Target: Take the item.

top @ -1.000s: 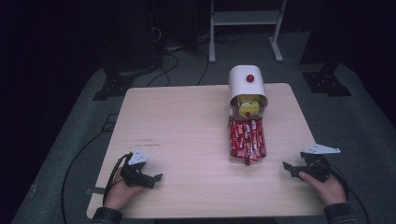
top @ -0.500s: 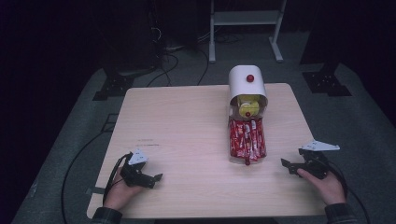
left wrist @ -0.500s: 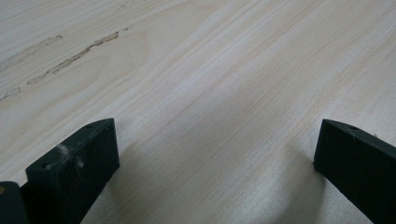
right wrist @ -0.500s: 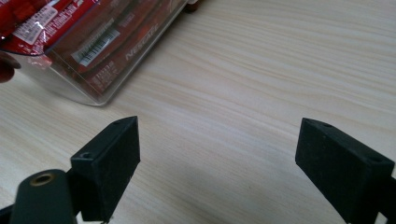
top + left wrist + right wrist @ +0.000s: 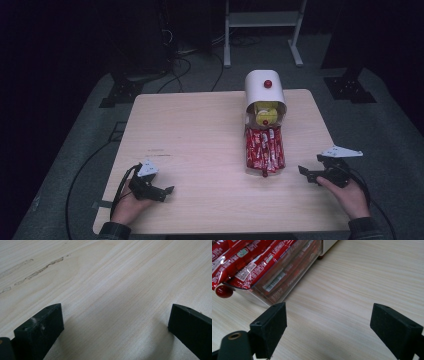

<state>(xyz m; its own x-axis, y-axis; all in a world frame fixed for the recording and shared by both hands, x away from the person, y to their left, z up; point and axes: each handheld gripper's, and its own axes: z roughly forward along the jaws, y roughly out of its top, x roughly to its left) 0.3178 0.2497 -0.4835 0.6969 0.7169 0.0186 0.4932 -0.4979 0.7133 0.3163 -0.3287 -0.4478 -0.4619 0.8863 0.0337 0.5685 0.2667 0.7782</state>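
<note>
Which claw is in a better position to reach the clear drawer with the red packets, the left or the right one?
Probably the right claw: it rests open just beside the clear drawer of red packets. The left claw, also open, lies far across the table, facing bare wood.

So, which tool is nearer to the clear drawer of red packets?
The right tool. It sits just beside the clear drawer, on its right. The left tool rests far off near the table's front-left corner.

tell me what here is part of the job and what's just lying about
Job:
right gripper, open
clear drawer pulled out
red snack packets
white container

Lying about:
left gripper, open over bare table
white stand behind
</note>
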